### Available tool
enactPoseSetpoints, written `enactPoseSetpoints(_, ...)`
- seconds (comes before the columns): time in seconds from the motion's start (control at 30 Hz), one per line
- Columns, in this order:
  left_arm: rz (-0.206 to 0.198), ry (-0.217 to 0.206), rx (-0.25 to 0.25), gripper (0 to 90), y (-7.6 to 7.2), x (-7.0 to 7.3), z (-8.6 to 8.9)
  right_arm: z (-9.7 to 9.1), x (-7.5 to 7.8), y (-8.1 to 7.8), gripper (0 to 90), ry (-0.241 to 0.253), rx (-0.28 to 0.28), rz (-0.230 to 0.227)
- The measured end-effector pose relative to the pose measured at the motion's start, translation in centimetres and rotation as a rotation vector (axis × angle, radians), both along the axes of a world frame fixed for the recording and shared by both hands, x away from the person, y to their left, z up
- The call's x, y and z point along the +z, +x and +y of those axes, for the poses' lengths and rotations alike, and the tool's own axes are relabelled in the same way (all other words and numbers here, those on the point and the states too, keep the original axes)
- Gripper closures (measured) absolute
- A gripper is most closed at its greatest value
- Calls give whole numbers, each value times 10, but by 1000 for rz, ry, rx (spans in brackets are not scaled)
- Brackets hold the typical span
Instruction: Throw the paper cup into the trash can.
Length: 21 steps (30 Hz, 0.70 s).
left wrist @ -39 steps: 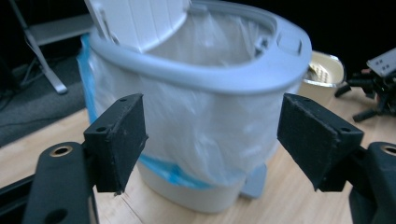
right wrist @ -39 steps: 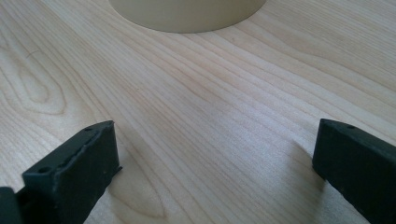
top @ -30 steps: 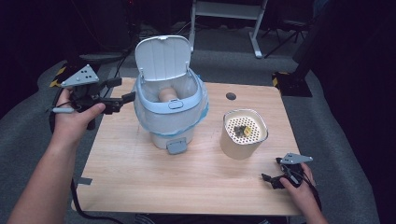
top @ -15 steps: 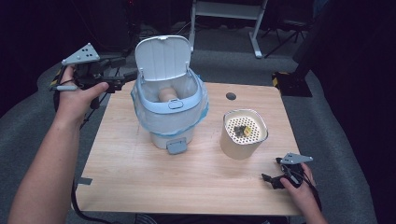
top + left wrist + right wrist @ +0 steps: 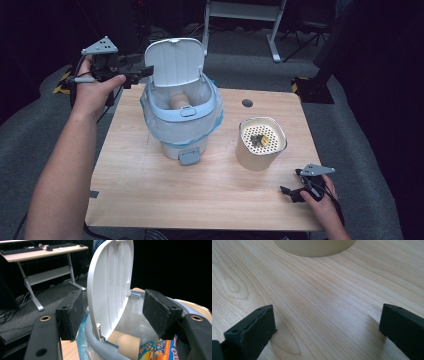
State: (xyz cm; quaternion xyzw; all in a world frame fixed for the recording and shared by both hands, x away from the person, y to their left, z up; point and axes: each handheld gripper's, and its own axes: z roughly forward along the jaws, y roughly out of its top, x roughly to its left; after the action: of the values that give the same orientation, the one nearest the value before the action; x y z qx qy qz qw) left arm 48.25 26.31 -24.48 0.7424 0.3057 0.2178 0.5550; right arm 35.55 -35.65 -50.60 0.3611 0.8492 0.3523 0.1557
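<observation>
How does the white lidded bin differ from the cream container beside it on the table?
The white bin is the taller and wider; the cream container is short and squat. The bin has a hinged lid standing open and a blue-tinted bag lining it; the cream container has no lid, only a perforated insert with small dark and yellow bits on it. The bin holds a printed box and brown card. Both stand upright on the wooden table.

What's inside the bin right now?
Inside the bin: a clear liner, brown cardboard and a colourful printed box. Anything beneath them is covered.
</observation>
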Motion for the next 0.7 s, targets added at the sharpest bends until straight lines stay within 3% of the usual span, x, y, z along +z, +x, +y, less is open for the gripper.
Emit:
enactPoseSetpoints(0.43,15,-4,-40,316,7,2,-8,0,0,0,3,0,0,0)
enactPoseSetpoints(0.53,22,3,-75,332,2,4,-7,0,0,0,2,0,0,0)
enactPoseSetpoints(0.7,42,-4,-177,353,-11,3,-10,0,0,0,3,0,0,0)
